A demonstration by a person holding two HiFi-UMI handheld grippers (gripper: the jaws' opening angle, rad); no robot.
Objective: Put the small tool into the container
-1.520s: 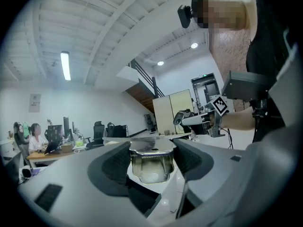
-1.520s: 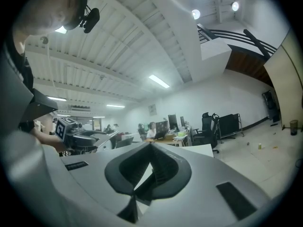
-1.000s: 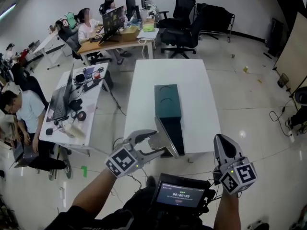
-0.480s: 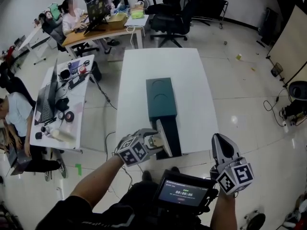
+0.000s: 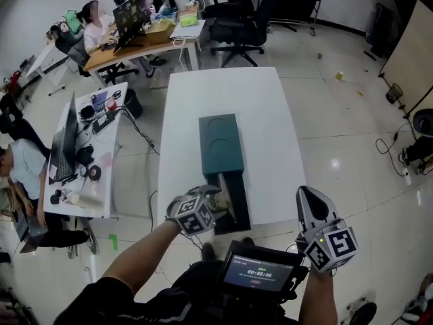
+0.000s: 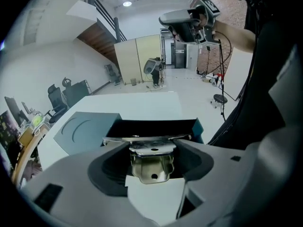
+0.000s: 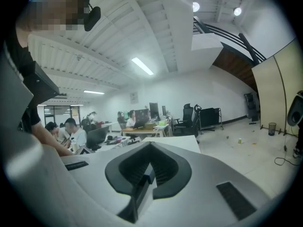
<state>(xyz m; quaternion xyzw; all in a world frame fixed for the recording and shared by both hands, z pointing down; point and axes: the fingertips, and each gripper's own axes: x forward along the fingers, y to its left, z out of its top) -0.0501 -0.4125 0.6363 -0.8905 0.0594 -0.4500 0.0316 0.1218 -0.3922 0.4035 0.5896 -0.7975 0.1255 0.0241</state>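
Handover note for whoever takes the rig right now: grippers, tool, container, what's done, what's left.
Left gripper: shut on the small metal tool, held at the open near end of the container.
Right gripper: shut, empty, held near the table's near right corner.
Container: dark teal box lying lengthwise on the white table, near end open, black inside.
Done: tool is gripped and brought to the opening.
Left: lower it into the open end, open the left jaws, draw the gripper clear.
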